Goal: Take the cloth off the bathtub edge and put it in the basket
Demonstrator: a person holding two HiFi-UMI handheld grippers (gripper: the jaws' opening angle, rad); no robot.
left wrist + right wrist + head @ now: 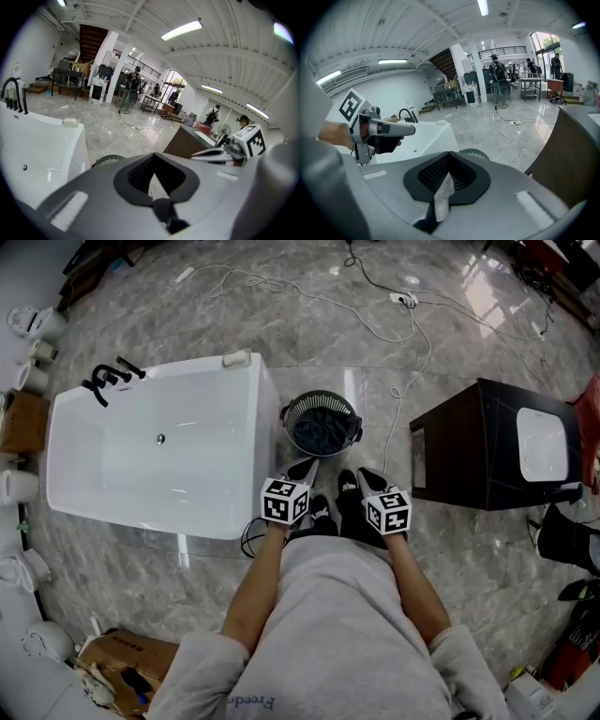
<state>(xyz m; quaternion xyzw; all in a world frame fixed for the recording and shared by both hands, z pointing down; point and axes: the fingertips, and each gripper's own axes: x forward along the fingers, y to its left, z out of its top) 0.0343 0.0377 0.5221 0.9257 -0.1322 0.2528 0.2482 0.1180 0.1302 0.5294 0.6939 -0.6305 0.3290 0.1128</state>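
Grey marble floor open ahead, white bathtub left of the fingers, dark cabinet right, basket just ahead beside the tub's edge, dark cloth inside it, left gripper and right gripper fingers pressed together, empty.

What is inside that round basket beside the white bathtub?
A dark, crumpled cloth lies in the basket, filling most of it. The basket's bottom and anything beneath the cloth are covered, so I cannot tell what else is there.

Glossy white bathtub, polished marble floor
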